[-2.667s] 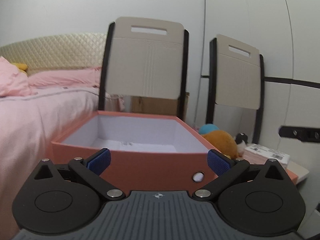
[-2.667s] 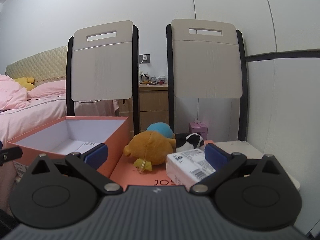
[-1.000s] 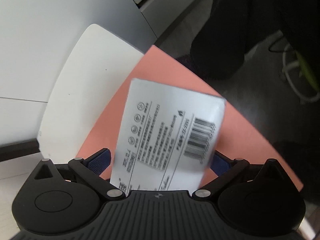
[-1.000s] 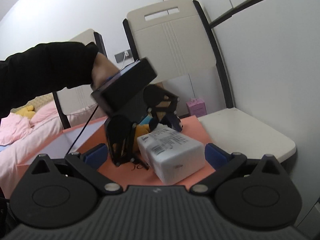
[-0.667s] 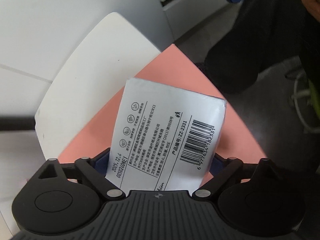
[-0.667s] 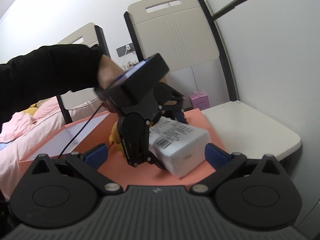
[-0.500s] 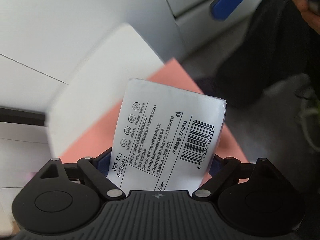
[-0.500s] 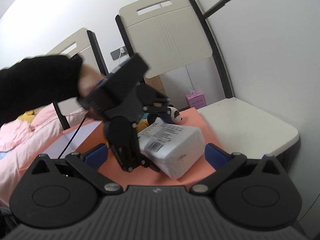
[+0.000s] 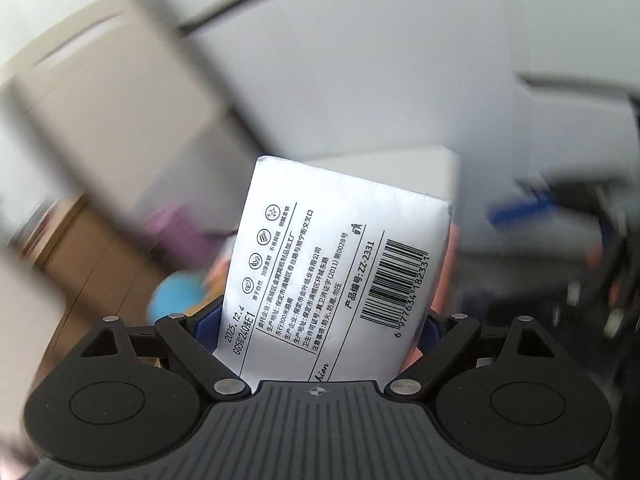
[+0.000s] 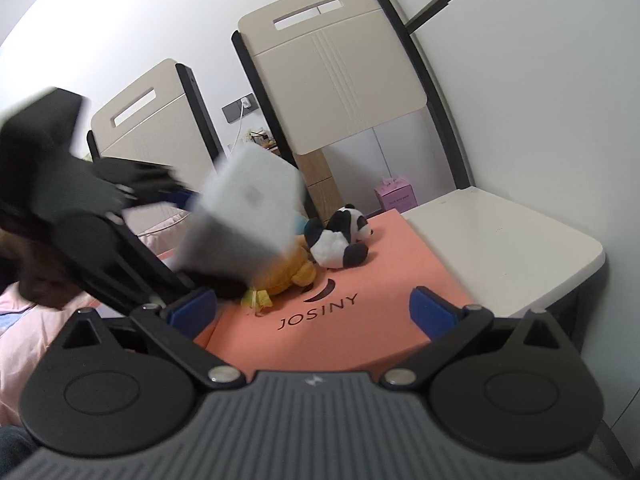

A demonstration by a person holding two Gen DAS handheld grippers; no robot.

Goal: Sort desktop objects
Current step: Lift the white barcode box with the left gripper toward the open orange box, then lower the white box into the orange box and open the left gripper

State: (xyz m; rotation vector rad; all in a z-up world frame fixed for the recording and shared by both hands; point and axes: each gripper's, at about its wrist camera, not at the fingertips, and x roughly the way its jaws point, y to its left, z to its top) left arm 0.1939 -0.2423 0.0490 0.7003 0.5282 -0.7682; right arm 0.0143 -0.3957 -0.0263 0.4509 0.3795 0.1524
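My left gripper (image 9: 320, 326) is shut on a white tissue pack (image 9: 336, 276) with a barcode label and holds it in the air; the background there is motion-blurred. In the right wrist view the same pack (image 10: 244, 216) shows blurred, lifted above the salmon box lid (image 10: 360, 304), with the left gripper's black body (image 10: 80, 216) behind it. A panda plush (image 10: 340, 236) and an orange plush (image 10: 288, 272) lie on the lid. My right gripper (image 10: 312, 312) is open and empty, low over the lid's near edge.
Two beige chairs (image 10: 340, 68) stand behind the lid against the wall. A white seat surface (image 10: 500, 244) lies to the right of the lid. A small pink box (image 10: 396, 196) sits behind. Pink bedding (image 10: 24, 320) lies at the left.
My left gripper closed on the tissue pack on the lid, lifted it off and swung it up and to the left. The right gripper stayed open near the lid.
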